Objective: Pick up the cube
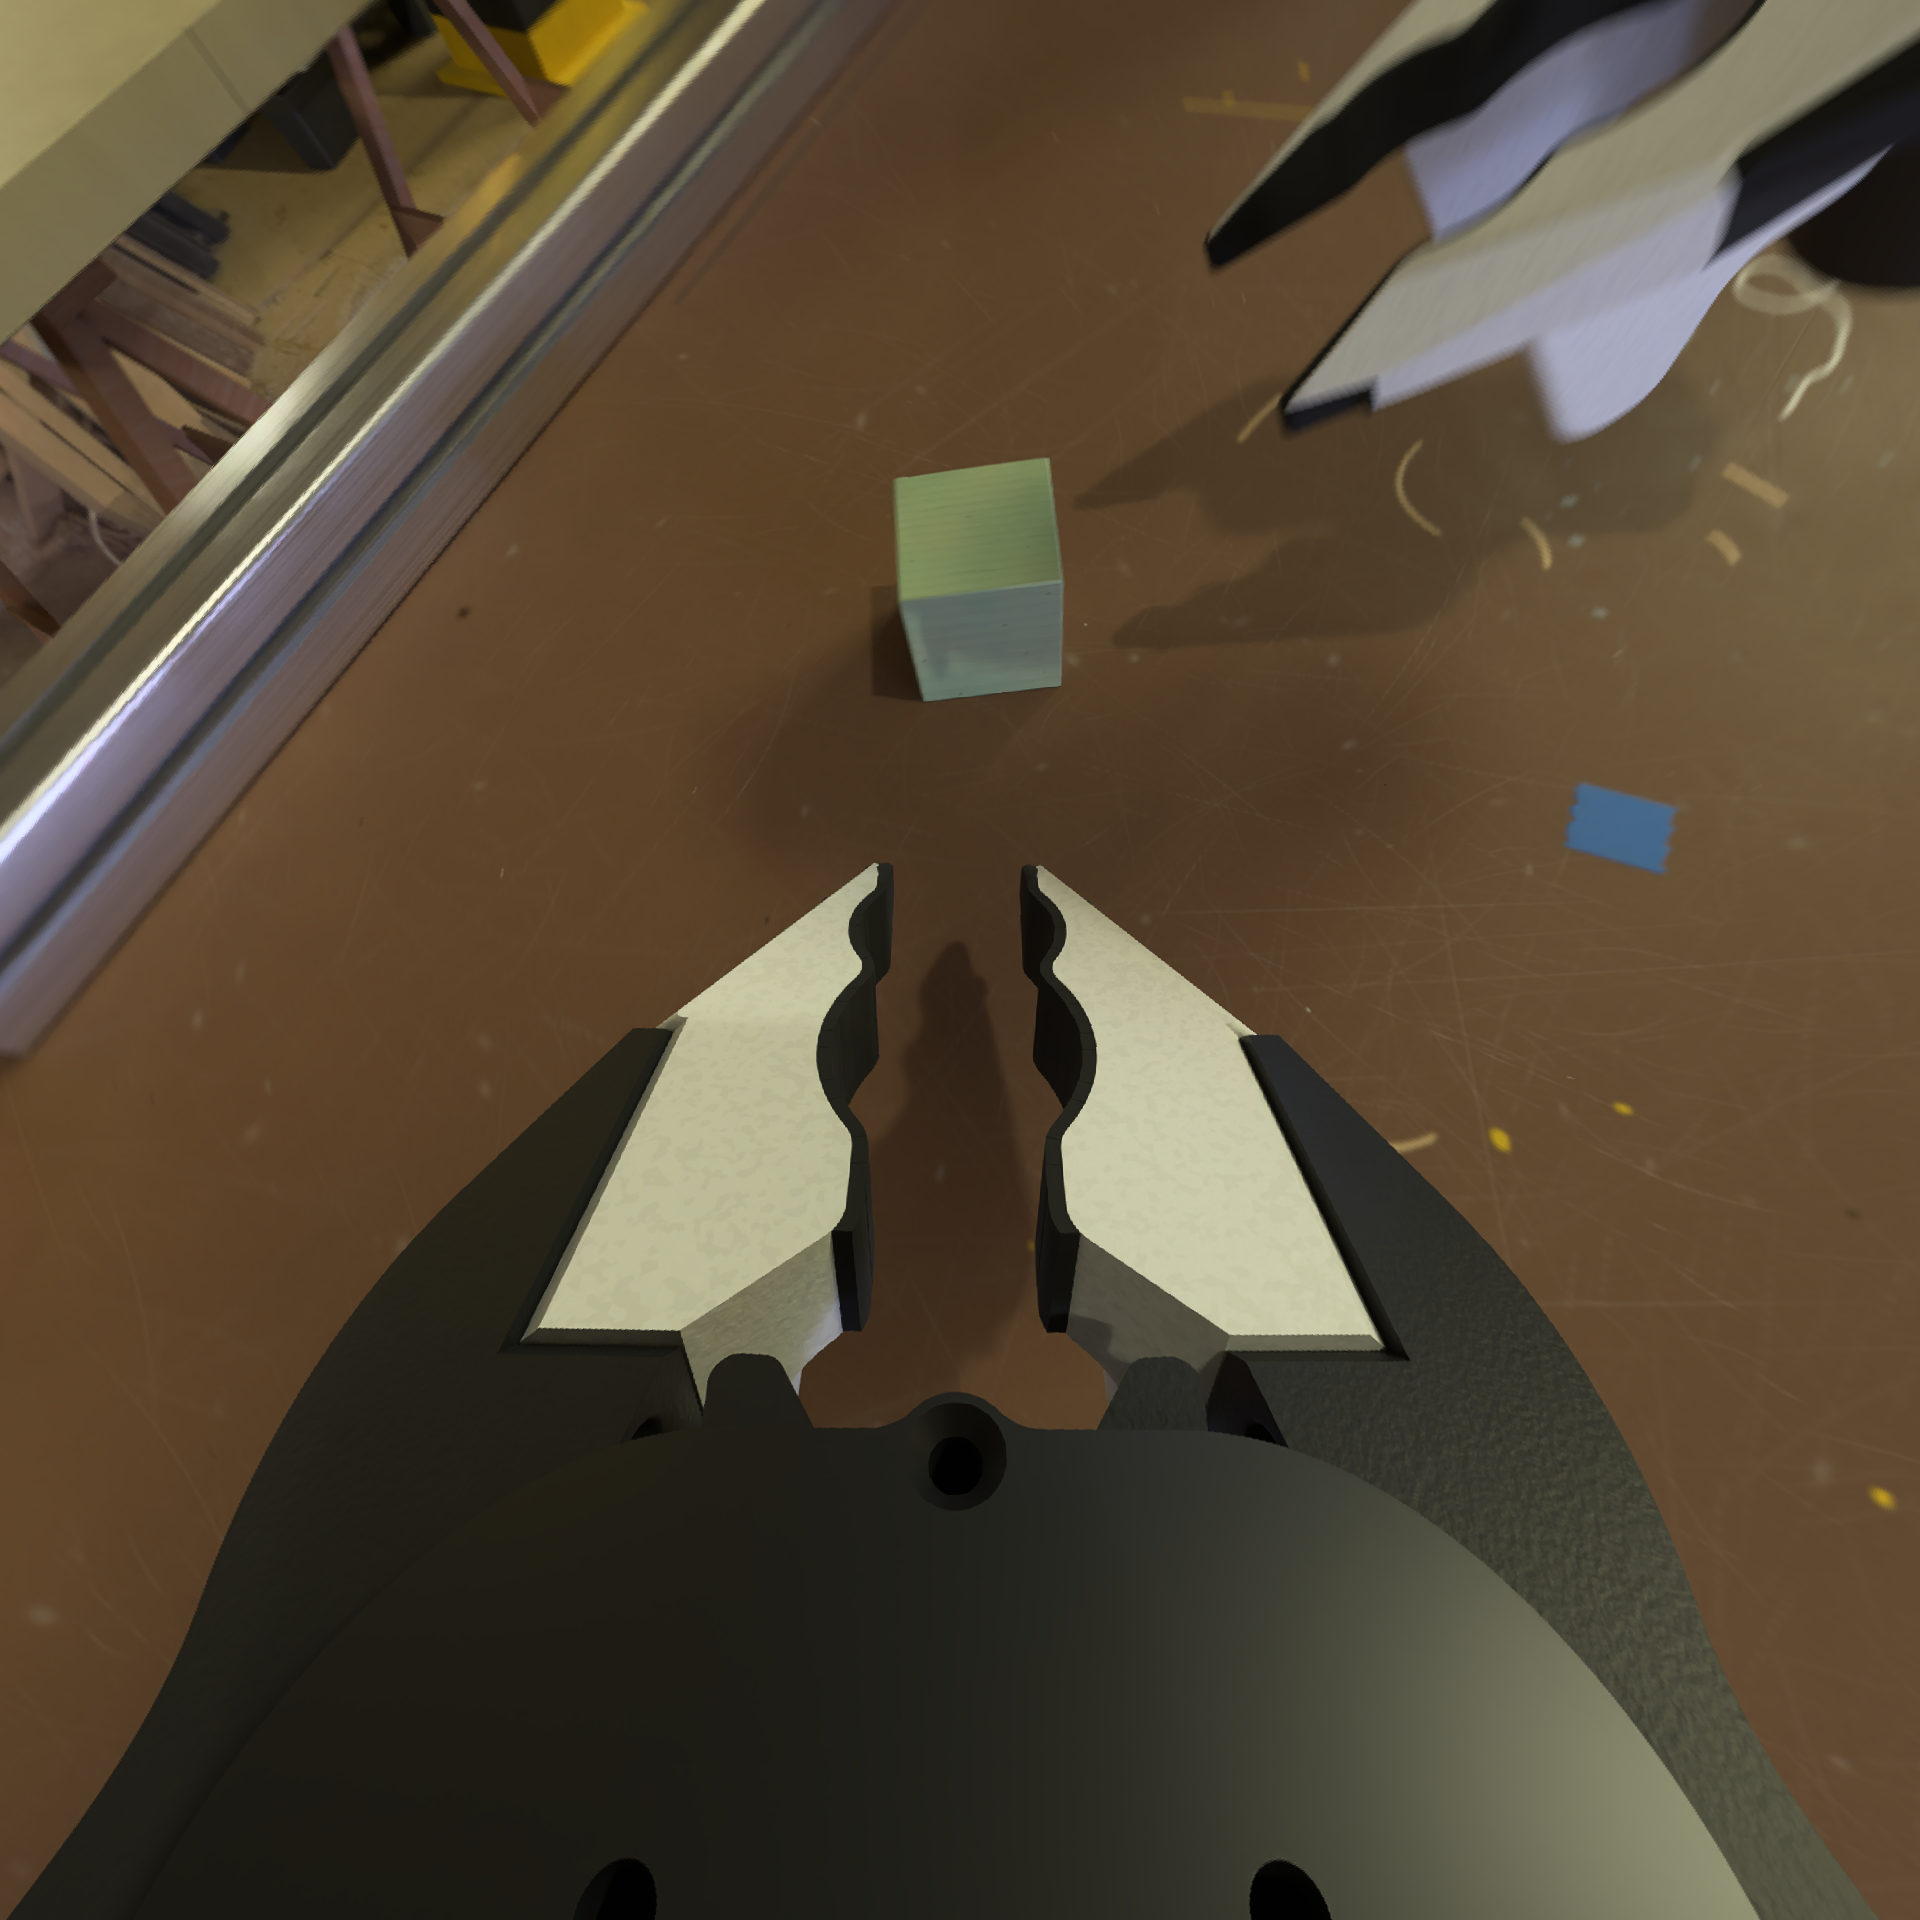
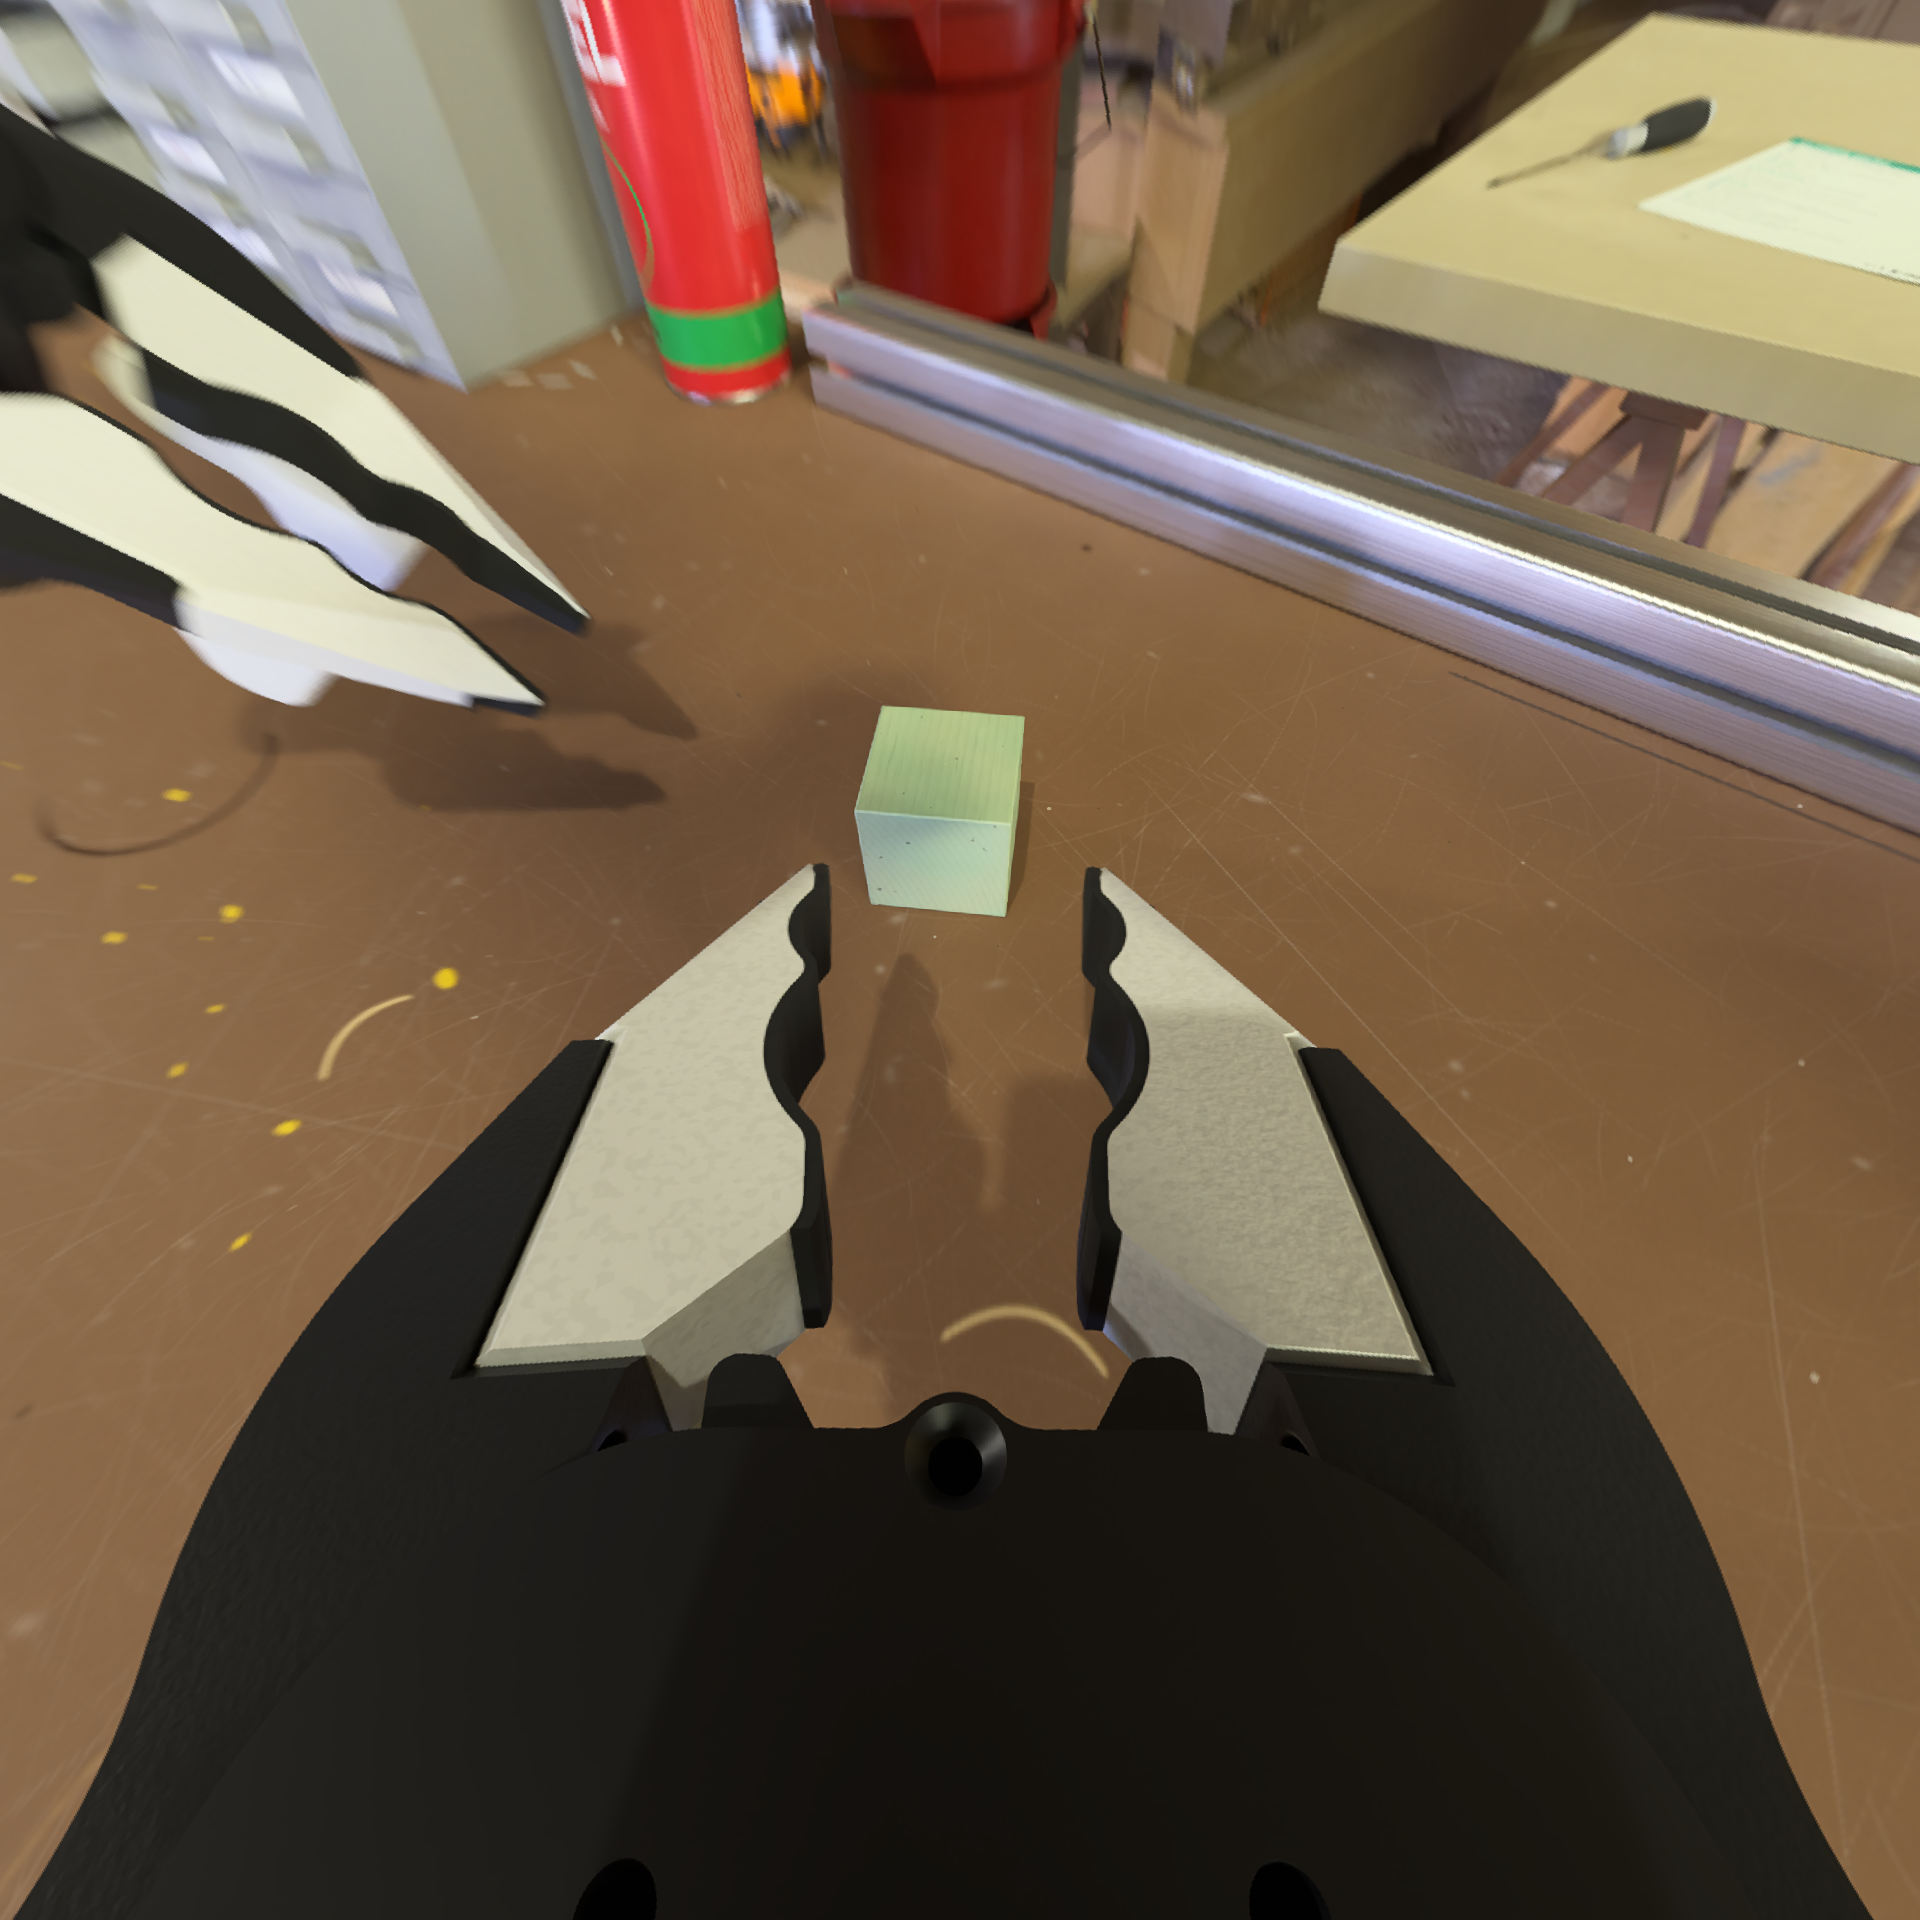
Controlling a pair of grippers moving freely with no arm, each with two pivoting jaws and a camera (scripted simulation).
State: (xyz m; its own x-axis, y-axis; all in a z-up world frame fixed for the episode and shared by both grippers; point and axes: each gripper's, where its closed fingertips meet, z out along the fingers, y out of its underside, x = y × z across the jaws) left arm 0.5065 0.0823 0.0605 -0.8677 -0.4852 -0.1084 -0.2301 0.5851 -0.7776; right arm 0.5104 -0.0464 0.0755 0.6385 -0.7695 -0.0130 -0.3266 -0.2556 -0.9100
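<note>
Pale green cube (image 2: 940,812), flat on tabletop (image 2: 1351,1039)

My right gripper (image 2: 956,873) hangs with its fingers spread wide, and the pale green cube (image 2: 940,821) sits on the scratched brown tabletop (image 2: 1351,1039) just past my fingertips, lined up with the gap but untouched. My left gripper (image 2: 561,665) hovers off to the left, tips aimed toward the cube. Beyond run an aluminium rail (image 2: 1351,509), a red cylinder with a green band (image 2: 696,208) and a red bin (image 2: 945,156).

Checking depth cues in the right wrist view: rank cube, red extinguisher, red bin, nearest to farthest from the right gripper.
From the right gripper:
1. Green cube, just ahead of the fingertips.
2. Red extinguisher, far left of centre.
3. Red bin, beyond the metal rail.
</note>
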